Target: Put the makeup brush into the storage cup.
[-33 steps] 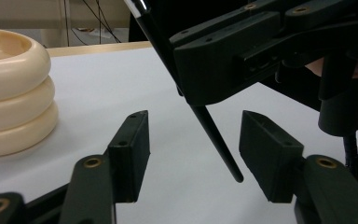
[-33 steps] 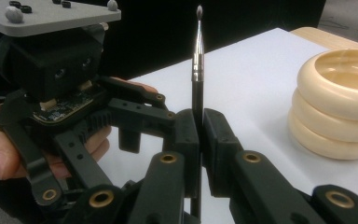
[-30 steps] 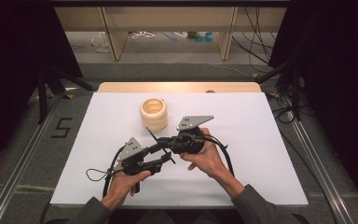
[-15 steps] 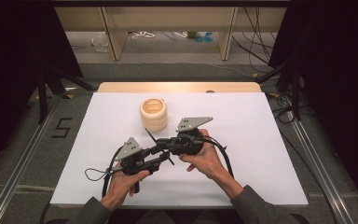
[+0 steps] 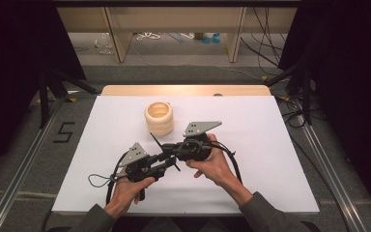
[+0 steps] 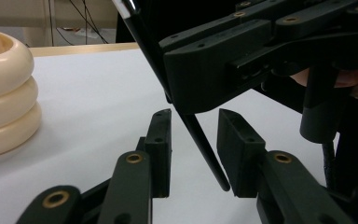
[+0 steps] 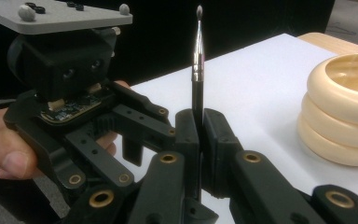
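The thin black brush (image 7: 198, 70) stands clamped upright in the shut right gripper (image 7: 199, 140), at about 5 o'clock from the cream ring holder (image 5: 159, 117). The left gripper (image 6: 193, 149) has been closing around the lower handle without pressing it yet. The brush seems light, stiff and slippery, so the middle of the handle is the best place to hold, away from the soft tip.

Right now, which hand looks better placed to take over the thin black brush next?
Probably the left. The left gripper has just been closing, its jaws either side of the thin black brush's lower end, not yet pressing, while the right gripper clamps it.
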Demonstrator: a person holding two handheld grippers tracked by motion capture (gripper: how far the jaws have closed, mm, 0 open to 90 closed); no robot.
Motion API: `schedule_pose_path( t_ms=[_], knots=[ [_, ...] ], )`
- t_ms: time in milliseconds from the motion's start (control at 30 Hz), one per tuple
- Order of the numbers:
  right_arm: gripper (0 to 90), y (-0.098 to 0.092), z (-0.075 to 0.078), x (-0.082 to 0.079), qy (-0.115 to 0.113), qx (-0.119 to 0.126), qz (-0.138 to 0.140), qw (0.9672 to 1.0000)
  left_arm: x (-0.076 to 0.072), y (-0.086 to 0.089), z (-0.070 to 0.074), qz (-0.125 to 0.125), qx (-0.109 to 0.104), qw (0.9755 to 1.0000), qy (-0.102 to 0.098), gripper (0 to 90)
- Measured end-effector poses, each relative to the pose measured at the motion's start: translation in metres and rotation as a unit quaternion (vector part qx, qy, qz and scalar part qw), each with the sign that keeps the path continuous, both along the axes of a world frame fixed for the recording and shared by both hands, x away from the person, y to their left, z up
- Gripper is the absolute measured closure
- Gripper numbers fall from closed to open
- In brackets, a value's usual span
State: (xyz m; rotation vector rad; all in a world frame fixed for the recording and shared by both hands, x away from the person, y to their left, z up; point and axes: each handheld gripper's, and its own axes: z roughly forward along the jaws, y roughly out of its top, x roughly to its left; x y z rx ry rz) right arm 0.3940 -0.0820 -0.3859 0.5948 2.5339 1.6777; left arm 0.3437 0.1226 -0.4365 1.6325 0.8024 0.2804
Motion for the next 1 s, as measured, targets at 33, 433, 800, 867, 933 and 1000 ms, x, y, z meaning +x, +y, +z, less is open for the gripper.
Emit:
schedule_pose_path(
  t_ms=[33,433,800,867,933,1000],
  knots=[
    [85.6,0.0,0.0,0.0,-0.001,-0.001,-0.002,1.0,0.0,0.0,0.0,0.0,-0.003,1.0,0.003,67.0],
    [85.6,0.001,-0.001,-0.001,0.001,-0.002,0.0,1.0,-0.001,0.001,0.0,-0.004,-0.016,0.9997,0.016,75.3],
    [84.9,-0.003,0.001,-0.004,-0.003,-0.001,0.003,1.0,0.0,0.005,-0.002,0.007,-0.046,0.9975,0.053,84.9],
    [81.9,-0.005,0.002,-0.004,-0.004,0.0,0.007,1.0,0.0,0.005,-0.002,0.008,-0.042,0.9976,0.054,84.9],
    [75.8,-0.009,0.006,-0.006,-0.003,-0.002,0.002,1.0,0.002,0.007,-0.002,0.003,-0.037,0.9982,0.047,84.9],
    [70.8,-0.012,0.01,-0.007,-0.008,-0.002,-0.002,1.0,0.002,0.007,-0.002,0.003,-0.034,0.9984,0.045,84.9]
  ],
)
